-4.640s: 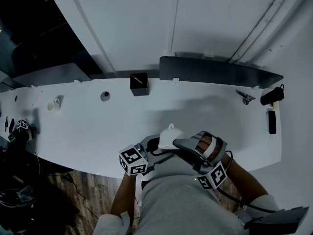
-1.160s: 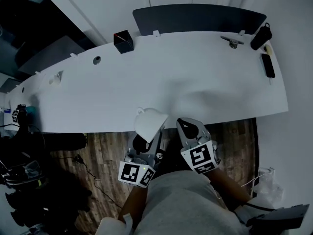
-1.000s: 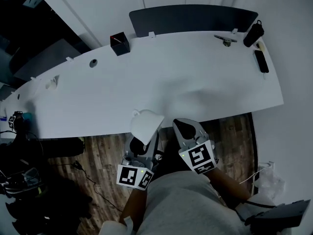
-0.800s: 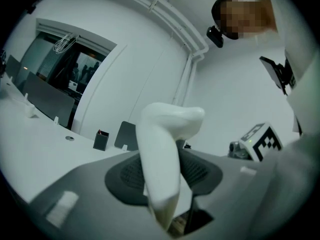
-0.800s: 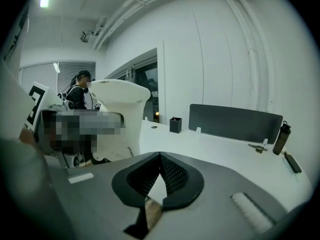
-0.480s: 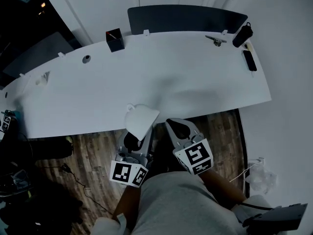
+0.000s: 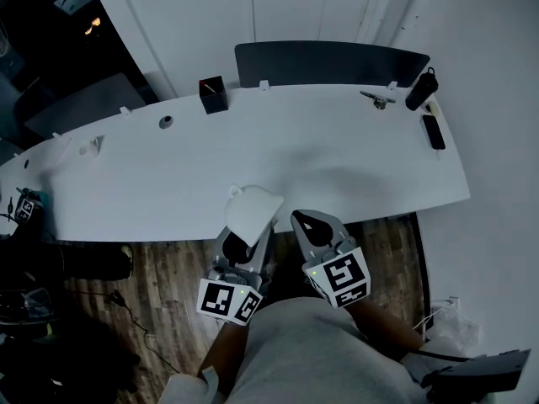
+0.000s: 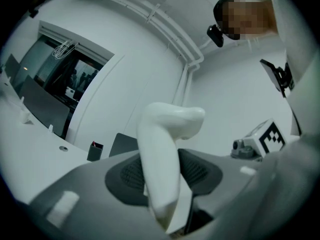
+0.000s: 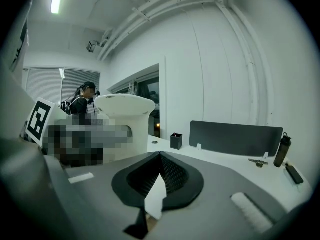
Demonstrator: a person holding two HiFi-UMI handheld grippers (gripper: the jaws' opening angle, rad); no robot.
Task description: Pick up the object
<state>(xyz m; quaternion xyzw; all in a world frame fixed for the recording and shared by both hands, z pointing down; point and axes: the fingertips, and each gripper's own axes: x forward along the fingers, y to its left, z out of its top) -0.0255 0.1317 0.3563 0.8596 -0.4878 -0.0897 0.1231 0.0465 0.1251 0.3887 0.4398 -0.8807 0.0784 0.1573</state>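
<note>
The object is a white cup-like piece (image 7: 251,215) with a small handle. It hangs off the table, over the front edge of the white table (image 7: 337,167), held by my left gripper (image 7: 245,239). In the left gripper view its curved white body (image 8: 162,164) sits pinched between the two dark pads, with my left gripper (image 8: 165,189) shut on it. My right gripper (image 7: 312,225) is beside it to the right, jaws shut with nothing between them. In the right gripper view my right gripper (image 9: 159,176) has its pads together, and the white object (image 9: 125,109) shows at the left.
A black pen holder (image 7: 212,95) and a dark panel (image 7: 328,61) stand at the table's back edge. A dark bottle (image 7: 418,89), a flat black device (image 7: 434,131) and a small metal tool (image 7: 376,99) lie at the far right. Wooden floor (image 7: 160,268) lies below the grippers.
Earlier the white object was low at the table's near edge with both grippers around it; now it is lifted clear in the left gripper. Over the last second only the view has drifted.
</note>
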